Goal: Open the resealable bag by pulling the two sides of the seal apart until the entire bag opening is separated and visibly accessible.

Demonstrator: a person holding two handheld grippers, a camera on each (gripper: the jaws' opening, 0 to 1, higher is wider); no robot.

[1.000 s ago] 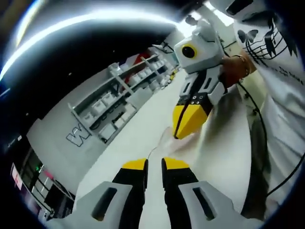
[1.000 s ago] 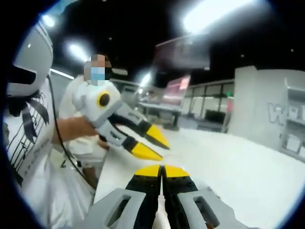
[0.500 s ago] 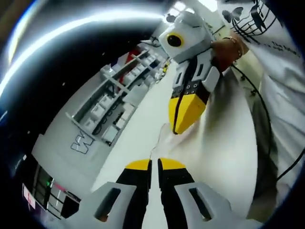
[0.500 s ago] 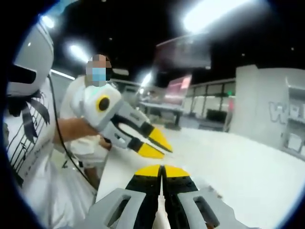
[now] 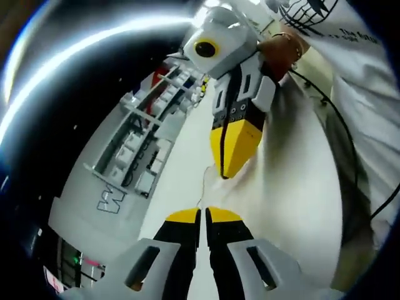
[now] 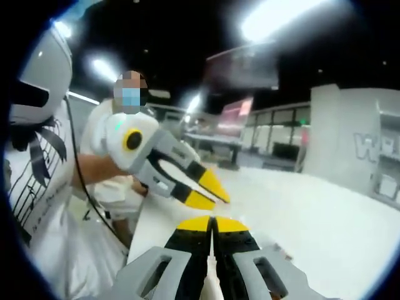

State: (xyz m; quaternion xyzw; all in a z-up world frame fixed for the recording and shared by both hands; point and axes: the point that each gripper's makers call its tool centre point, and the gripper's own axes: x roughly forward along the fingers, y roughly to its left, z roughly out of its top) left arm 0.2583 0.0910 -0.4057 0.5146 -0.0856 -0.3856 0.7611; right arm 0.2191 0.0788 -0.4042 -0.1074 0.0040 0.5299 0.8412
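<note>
- The thin, clear plastic resealable bag [image 5: 209, 181] is hard to make out; in the left gripper view a faint film edge runs from the left gripper's yellow tips up towards 12 o'clock, reaching the other gripper's tips.
- The left gripper [image 5: 203, 215] has its yellow-tipped black jaws almost together, pinched on the bag's thin edge.
- The right gripper [image 6: 211, 224] has its jaws pressed together, a pale strip of the bag between them.
- In the right gripper view the left gripper sits at 10 o'clock, above the white tabletop [image 6: 325, 219].
- A grey shelving unit [image 5: 147, 137] stands at 9 o'clock in the left gripper view.
</note>
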